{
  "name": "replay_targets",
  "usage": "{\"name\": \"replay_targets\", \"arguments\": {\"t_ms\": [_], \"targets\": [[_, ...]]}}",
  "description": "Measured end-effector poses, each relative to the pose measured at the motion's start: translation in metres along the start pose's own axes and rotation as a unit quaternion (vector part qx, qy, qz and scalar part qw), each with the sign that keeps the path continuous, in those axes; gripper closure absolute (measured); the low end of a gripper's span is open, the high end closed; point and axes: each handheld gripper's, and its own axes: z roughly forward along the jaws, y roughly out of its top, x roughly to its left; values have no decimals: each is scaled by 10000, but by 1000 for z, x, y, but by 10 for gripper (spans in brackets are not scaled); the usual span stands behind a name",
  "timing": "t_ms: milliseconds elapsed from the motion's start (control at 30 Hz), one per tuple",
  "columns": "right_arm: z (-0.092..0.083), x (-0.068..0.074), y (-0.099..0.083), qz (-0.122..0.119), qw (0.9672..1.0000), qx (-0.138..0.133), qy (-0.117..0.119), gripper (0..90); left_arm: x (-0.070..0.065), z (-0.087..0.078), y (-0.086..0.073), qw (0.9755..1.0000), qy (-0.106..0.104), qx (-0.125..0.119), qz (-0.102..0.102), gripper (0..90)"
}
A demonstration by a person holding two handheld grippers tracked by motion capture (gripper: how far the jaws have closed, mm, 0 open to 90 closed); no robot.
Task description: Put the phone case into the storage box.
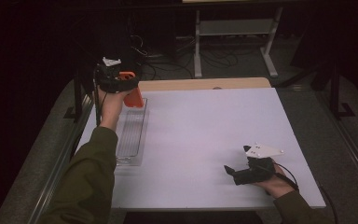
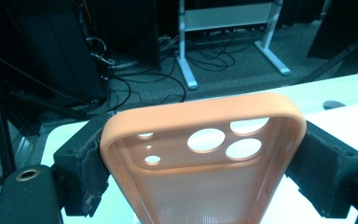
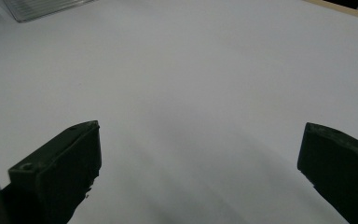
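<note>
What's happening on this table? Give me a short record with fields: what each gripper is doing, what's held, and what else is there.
left gripper: shut on the orange phone case, held above the far end of the tray
phone case: camera holes showing, pads pressing its two long sides
right gripper: open, nothing between the jaws, low over the white table
clear tray: lies along the table's left edge

My left gripper is at the table's far left corner, over the far end of the clear tray, with the phone case between its jaws. The tray lies lengthwise along the table's left edge. My right gripper rests low near the front right of the table, well apart from tray and case.
</note>
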Motion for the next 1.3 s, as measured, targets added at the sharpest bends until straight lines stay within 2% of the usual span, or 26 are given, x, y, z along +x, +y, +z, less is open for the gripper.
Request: {"name": "replay_targets", "arguments": {"t_ms": [100, 167, 233, 267, 300, 367, 400, 433, 633, 700, 767, 1100, 1300], "targets": [[0, 0, 0, 19, 10000, 6, 1, 0, 1, 5, -3, 9999, 58, 81, -83, 150], [0, 0, 0, 46, 10000, 16, 1, 0, 2, 8, -5, 9998, 87, 172, -22, 150], [0, 0, 0, 37, 10000, 11, 2, 0, 1, 12, -7, 9998, 132, 147, -84, 149], [0, 0, 0, 36, 10000, 11, 3, 0, 2, 12, -8, 9996, 147, 232, -4, 149], [0, 0, 0, 15, 10000, 5, 2, 0, 2, 14, -8, 9996, 159, 222, -40, 149], [0, 0, 0, 16, 10000, 11, 4, 0, 1, 16, -10, 9994, 222, 263, 24, 148], [0, 0, 0, 29, 10000, 18, 7, 0, -1, 18, -11, 9995, 231, 207, -42, 147], [0, 0, 0, 8, 10000, 12, 8, 0, -1, 19, -12, 9994, 244, 259, 13, 147], [-1, 1, 0, 27, 10000, 22, 12, 0, -3, 27, -19, 9988, 296, 397, 55, 146], [0, 1, 0, 25, 10000, 20, 20, 0, -4, 30, -20, 9989, 327, 341, 34, 146], [0, 1, -1, 15, 10000, 22, 18, 0, -4, 31, -21, 9985, 384, 371, 102, 145], [0, 1, -1, 7, 10000, 13, 24, 0, -5, 40, -30, 9979, 367, 541, 15, 144], [0, 1, -1, -8, 10000, 18, 31, 0, -7, 44, -31, 9976, 382, 571, 53, 142]]}}
